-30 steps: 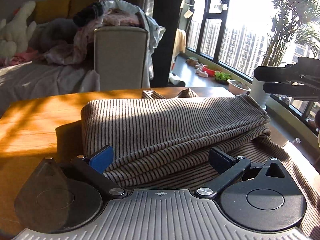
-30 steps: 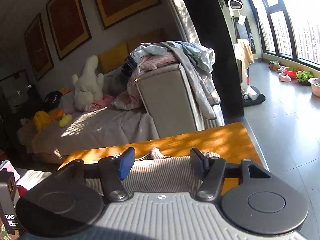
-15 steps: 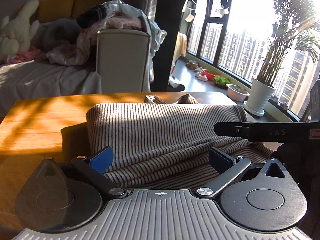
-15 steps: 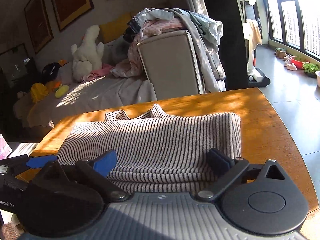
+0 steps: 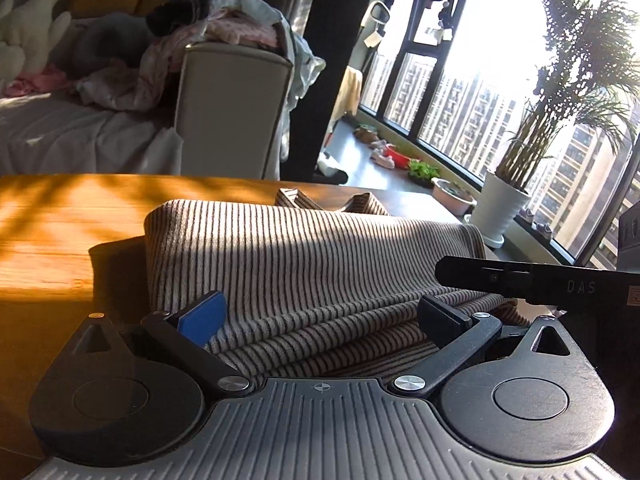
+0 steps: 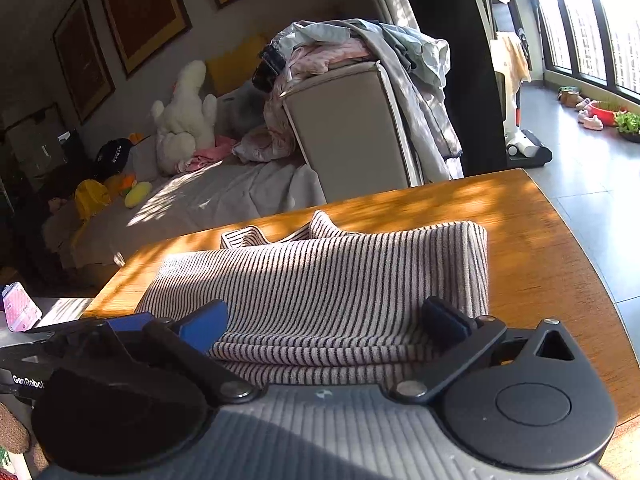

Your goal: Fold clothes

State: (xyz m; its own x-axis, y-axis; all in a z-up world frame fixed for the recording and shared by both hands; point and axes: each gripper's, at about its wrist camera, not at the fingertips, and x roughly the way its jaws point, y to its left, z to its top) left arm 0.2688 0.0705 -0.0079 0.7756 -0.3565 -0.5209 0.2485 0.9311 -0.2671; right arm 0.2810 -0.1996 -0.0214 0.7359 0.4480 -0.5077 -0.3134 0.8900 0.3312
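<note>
A brown-and-white striped garment (image 5: 304, 264) lies folded in layers on the wooden table (image 5: 48, 240); it also shows in the right wrist view (image 6: 344, 280). My left gripper (image 5: 320, 316) is open, its fingers either side of the garment's near folded edge. My right gripper (image 6: 326, 320) is open too, low at the same near edge, further right. The right gripper's black body (image 5: 532, 280) shows at the right of the left wrist view. The left gripper's blue fingertip (image 6: 128, 322) shows at the left of the right wrist view.
Behind the table stands a grey chair (image 6: 352, 132) piled with clothes (image 6: 360, 48), and a sofa with a white plush toy (image 6: 184, 116). A potted plant (image 5: 504, 200) stands by the windows at the right. The table's right edge (image 6: 576, 248) curves near the garment.
My right gripper has come down from above the table to the garment's near edge, beside the left gripper. The left gripper has shifted slightly. Both stay open.
</note>
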